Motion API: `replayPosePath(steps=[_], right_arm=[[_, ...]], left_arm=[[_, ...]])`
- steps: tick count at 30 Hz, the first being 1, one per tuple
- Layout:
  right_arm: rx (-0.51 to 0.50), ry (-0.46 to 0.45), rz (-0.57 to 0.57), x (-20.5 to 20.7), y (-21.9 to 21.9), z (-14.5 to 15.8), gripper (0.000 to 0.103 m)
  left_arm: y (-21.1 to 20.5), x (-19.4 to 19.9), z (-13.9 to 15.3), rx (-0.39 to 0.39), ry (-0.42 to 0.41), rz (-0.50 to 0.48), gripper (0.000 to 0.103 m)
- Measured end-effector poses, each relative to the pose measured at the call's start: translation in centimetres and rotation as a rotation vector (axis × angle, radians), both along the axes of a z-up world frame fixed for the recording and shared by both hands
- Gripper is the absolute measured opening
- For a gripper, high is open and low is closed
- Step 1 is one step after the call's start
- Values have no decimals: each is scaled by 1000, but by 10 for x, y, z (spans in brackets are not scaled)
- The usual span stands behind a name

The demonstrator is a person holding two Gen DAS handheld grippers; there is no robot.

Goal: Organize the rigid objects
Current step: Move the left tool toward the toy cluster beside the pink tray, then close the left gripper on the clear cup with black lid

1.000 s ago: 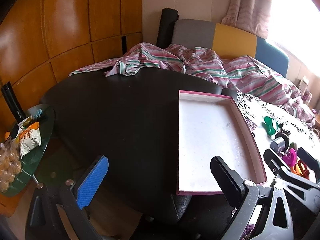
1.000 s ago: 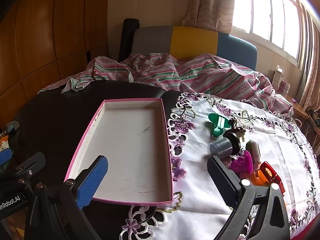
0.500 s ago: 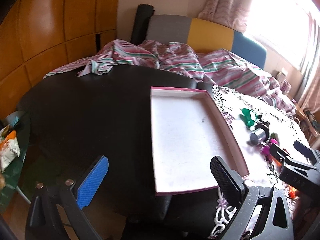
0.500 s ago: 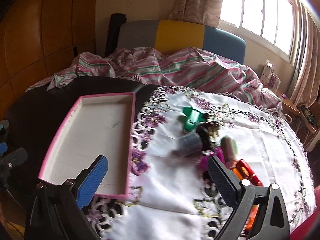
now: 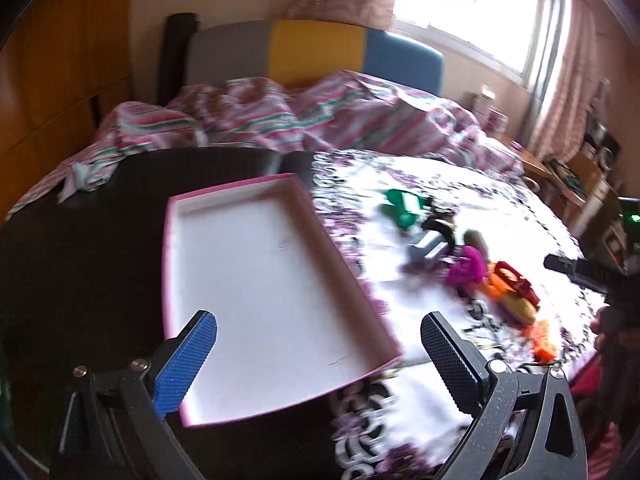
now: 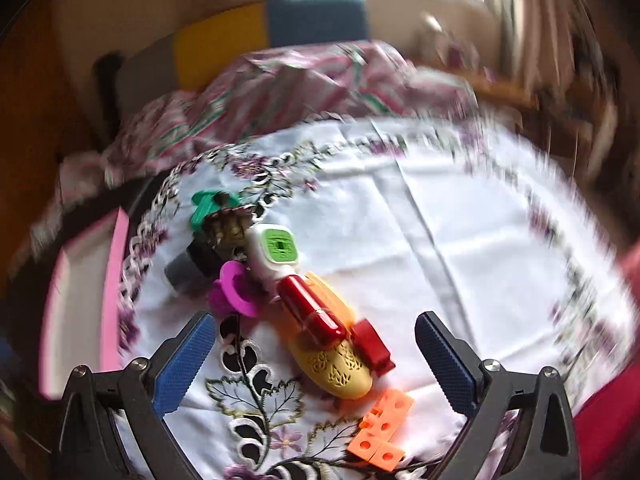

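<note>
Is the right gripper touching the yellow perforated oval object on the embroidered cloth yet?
Apart. In the right wrist view the right gripper is open, with white cloth visible between each fingertip and the yellow perforated oval object.

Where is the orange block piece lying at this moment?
In the right wrist view, the orange block piece lies on the white tablecloth, low centre, just below the yellow case.

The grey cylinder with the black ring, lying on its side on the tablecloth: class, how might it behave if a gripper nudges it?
The grey cylinder lies on its side, so it would probably roll. The black ring looks wider, so it may curve rather than roll straight. The purple piece and other toys crowd it, so a nudge would likely shift those too.
</note>
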State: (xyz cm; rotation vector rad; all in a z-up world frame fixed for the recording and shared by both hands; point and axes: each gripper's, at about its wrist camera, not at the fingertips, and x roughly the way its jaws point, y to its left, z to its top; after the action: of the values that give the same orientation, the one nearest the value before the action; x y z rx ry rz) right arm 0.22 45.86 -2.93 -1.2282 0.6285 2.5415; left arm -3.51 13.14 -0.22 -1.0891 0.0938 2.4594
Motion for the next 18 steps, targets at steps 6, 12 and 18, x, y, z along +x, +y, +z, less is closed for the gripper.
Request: replayPosePath(steps=[6, 12, 18], right_arm=[[-152, 111, -141, 12, 37, -7, 102], [-199, 184, -166, 15, 41, -2, 102], [-190, 195, -155, 16, 42, -2, 102]], left_arm=[[61, -14, -6, -24, -49, -134, 103], [111, -45, -21, -78, -88, -188, 100], [152, -83, -47, -178, -139, -259, 81]])
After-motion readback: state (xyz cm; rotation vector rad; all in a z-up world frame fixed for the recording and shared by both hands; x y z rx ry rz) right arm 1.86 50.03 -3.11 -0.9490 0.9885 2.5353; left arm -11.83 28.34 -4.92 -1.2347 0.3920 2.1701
